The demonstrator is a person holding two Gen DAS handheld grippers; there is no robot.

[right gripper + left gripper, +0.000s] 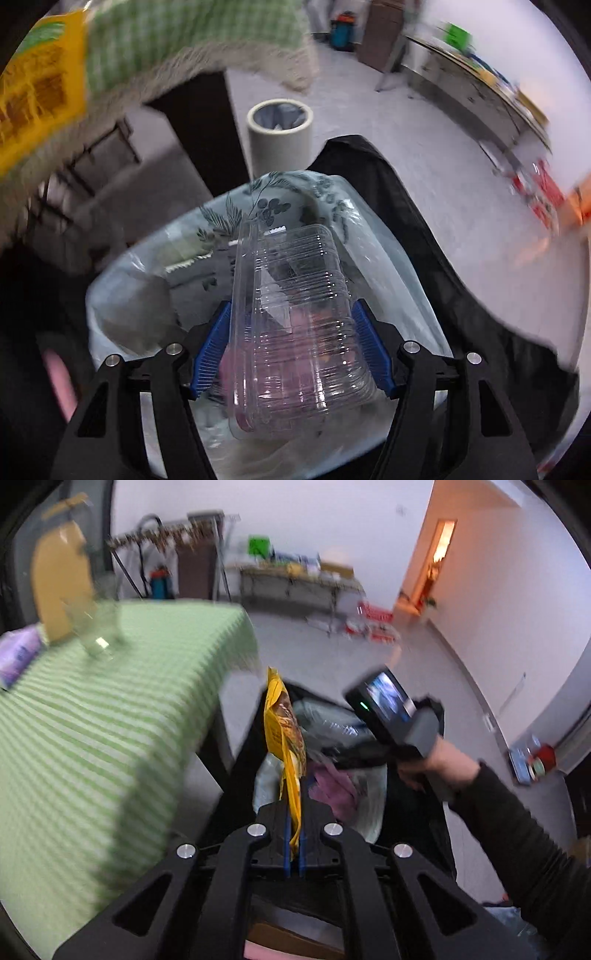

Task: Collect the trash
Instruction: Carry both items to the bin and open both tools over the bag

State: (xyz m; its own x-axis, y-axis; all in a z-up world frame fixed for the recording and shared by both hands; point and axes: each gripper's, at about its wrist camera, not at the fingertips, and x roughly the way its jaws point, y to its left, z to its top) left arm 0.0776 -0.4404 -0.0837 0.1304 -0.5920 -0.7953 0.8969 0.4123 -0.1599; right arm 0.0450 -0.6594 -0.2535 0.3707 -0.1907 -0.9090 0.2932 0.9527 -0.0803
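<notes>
My left gripper [294, 834] is shut on a yellow snack wrapper [286, 734] and holds it above the open black trash bag [243, 760] beside the table. The wrapper also shows at the upper left of the right wrist view [37, 92]. My right gripper [291, 343] has its blue pads [212, 347] pressed on both sides of a clear plastic clamshell container [295, 314], over the bag's contents. The right device and the hand holding it show in the left wrist view [399, 716]. The black bag [424, 229] holds a leaf-printed plastic bag [280, 199].
A table with a green checked cloth [92, 720] stands to the left, with a clear bottle [96, 627] and a purple pack [18, 653] on it. A grey cylindrical bin [280, 136] stands on the floor behind the bag. A cluttered folding table [295, 576] is at the far wall.
</notes>
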